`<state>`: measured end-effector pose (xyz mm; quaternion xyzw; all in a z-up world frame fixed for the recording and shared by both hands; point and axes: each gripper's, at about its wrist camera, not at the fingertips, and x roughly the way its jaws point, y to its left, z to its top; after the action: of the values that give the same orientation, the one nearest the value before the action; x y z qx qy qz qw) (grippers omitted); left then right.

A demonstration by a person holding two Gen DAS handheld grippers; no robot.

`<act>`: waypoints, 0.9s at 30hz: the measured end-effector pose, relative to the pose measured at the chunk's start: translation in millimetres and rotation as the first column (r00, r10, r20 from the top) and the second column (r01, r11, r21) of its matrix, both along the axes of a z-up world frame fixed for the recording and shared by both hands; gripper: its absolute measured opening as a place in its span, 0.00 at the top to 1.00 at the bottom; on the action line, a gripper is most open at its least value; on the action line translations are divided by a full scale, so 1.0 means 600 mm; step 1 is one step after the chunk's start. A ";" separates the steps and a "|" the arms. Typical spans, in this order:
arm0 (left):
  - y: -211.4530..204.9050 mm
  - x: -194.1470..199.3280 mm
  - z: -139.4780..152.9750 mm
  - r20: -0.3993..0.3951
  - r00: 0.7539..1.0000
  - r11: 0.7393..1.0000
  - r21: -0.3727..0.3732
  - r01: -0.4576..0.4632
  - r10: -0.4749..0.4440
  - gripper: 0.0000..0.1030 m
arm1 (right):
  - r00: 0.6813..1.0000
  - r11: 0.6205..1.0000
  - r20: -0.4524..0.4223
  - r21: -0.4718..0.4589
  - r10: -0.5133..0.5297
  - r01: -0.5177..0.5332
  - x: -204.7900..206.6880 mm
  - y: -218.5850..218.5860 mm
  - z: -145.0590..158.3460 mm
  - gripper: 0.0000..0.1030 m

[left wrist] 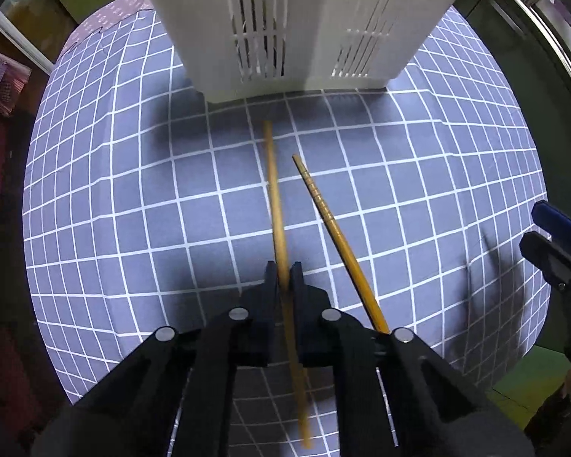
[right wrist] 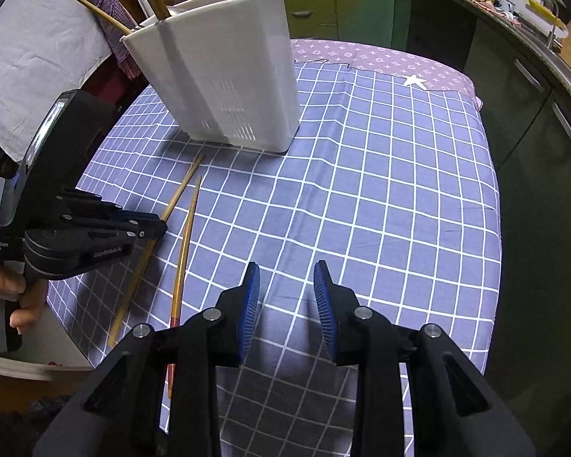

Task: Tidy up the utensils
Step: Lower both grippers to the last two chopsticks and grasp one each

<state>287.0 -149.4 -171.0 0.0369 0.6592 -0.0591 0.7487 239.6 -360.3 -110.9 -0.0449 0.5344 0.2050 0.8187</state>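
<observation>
Pinching one slim, stiff, light bamboo chopstick (left wrist: pixel 276 205) near mid-length on the blue checked-cloth counter (left wrist: pixel 133 198), the left tool (left wrist: pixel 284 274) is clamped shut, the right tool (right wrist: pixel 287 285) gapes empty, and a smooth round stick may roll.

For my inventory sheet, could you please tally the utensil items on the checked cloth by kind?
Chopsticks on the cloth: 2, one clamped in the left gripper, one loose.
White utensil holder: 1.
Total: 3.
</observation>
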 end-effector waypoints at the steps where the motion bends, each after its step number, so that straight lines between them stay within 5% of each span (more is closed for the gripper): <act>1: 0.002 -0.001 0.002 0.004 1.000 1.000 -0.003 0.003 -0.003 0.94 | 1.000 1.000 -0.002 -0.004 0.001 -0.001 0.000 0.001 0.000 0.71; 12: 0.081 -0.063 0.099 0.187 0.982 0.998 -0.062 0.010 0.002 0.94 | 0.997 0.998 -0.067 -0.049 0.038 -0.041 0.001 0.023 -0.019 0.71; 23: 0.142 -0.146 0.188 0.455 0.890 0.992 -0.125 0.023 0.037 0.94 | 0.971 0.973 -0.146 -0.105 0.191 -0.207 0.005 0.176 -0.047 0.71; 27: 0.147 -0.160 0.196 0.489 0.872 0.991 -0.129 0.042 0.027 0.94 | 0.962 0.964 -0.194 -0.149 0.192 -0.222 0.016 0.212 -0.070 0.73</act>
<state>191.0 -60.9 -53.2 0.0022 0.4425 -0.0955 0.8917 249.1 -233.0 -153.1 -0.1515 0.6130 0.2469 0.7351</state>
